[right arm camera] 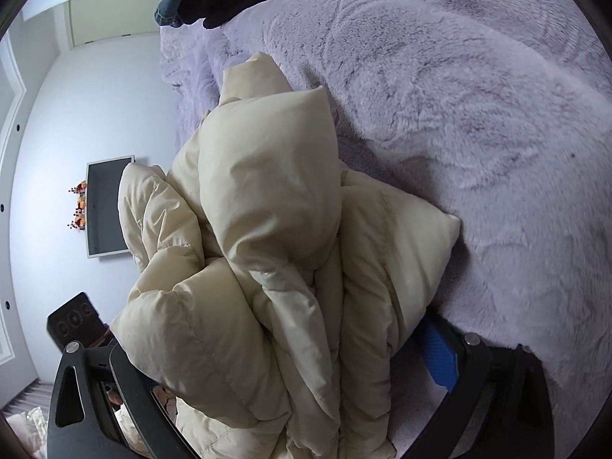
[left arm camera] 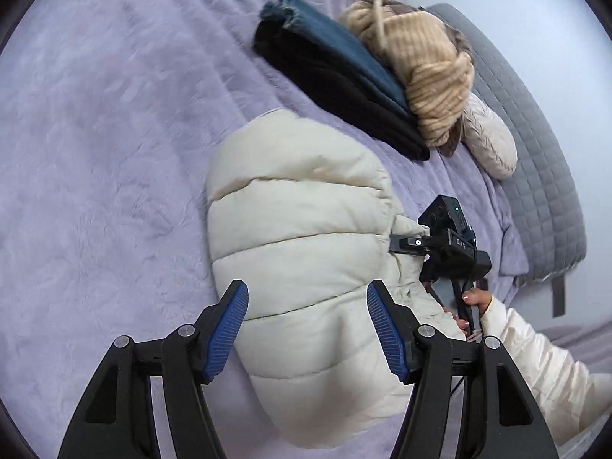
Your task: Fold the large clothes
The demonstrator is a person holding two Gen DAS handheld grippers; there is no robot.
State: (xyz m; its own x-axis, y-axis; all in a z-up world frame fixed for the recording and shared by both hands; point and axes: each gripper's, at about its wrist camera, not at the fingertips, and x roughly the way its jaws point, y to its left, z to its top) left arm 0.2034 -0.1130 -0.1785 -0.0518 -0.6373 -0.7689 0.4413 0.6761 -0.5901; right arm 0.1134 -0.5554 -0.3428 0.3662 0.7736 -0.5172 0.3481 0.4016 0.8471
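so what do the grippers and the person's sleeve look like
The left gripper has black angular plastic arms with silver pivot screws and ribbed blue pads on its fingers. The right gripper is a black block with a small green light, white lettering, a thin black cable and a black handle. The sleeve is glossy cream, with a puffy look.

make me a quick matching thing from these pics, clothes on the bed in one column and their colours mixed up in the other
Things:
1. puffer jacket
2. chunky knit
3. top folded garment in the stack
4. bottom folded garment in the stack

Colours:
A. black
B. cream
C. dark blue
D. tan

Pairs: 1-B, 2-D, 3-C, 4-A
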